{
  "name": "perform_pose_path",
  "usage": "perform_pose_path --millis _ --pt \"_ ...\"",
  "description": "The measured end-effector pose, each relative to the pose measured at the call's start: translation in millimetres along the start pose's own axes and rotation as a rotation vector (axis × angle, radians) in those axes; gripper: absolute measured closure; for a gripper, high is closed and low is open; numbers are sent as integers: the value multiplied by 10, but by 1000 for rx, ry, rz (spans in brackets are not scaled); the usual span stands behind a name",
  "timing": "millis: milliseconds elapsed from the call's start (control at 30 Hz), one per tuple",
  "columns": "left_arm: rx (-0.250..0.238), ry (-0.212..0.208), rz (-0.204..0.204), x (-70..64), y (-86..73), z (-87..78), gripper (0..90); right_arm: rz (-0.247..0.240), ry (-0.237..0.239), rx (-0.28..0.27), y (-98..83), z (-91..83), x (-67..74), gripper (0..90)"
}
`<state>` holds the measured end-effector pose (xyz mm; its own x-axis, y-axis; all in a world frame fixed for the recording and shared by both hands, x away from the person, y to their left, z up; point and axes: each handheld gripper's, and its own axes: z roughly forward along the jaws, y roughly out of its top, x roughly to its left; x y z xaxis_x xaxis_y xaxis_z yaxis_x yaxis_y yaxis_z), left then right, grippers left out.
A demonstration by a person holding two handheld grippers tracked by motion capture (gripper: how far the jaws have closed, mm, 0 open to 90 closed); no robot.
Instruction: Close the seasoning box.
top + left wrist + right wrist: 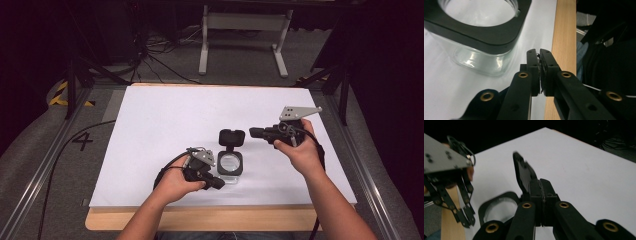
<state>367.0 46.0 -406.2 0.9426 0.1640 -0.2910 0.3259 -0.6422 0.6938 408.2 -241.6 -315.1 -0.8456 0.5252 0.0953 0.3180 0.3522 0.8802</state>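
Note:
A clear glass jar (230, 163) with a square black rim stands on the white sheet, a little front of centre. Its black hinged lid (232, 136) is swung open on the far side. My left gripper (220, 184) lies low at the jar's near left corner, jaws shut and empty. In the left gripper view the shut tips (539, 53) sit just right of the jar (486, 35). My right gripper (252, 132) is raised and points left at the lid's right edge. In the right gripper view its shut jaws (541, 181) meet the upright lid (522, 171); contact is unclear.
A white sheet (165, 130) covers the wooden table, whose bare front edge (200, 220) runs along the near side. Beyond the table stand a metal frame (245, 30) and loose floor cables (160, 65). Dark rails flank both sides.

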Motion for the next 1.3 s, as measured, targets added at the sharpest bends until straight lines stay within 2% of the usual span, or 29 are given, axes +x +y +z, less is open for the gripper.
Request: perform_pose_path --millis 33,133,200,333,467,633,867,1300 --pt "-3 1 1 13 -7 -2 880 0 0 0 0 0 0 900" --pt "-14 8 -6 18 -8 6 892 -8 -3 -10 200 48 -3 900" --pt "-15 18 0 21 3 8 894 -16 -11 17 325 136 -1 900" --pt "-24 40 -16 25 2 21 898 -18 -10 49 382 272 28 900" --pt "-28 55 -17 31 2 15 899 -2 -24 85 380 397 38 900" --pt "-34 61 -19 31 16 20 897 20 -29 144 360 467 -6 900" --pt "-30 67 -10 16 23 43 897 7 -24 157 317 463 28 900" --pt "-35 82 -9 10 10 16 894 -55 12 188 175 412 308 900"
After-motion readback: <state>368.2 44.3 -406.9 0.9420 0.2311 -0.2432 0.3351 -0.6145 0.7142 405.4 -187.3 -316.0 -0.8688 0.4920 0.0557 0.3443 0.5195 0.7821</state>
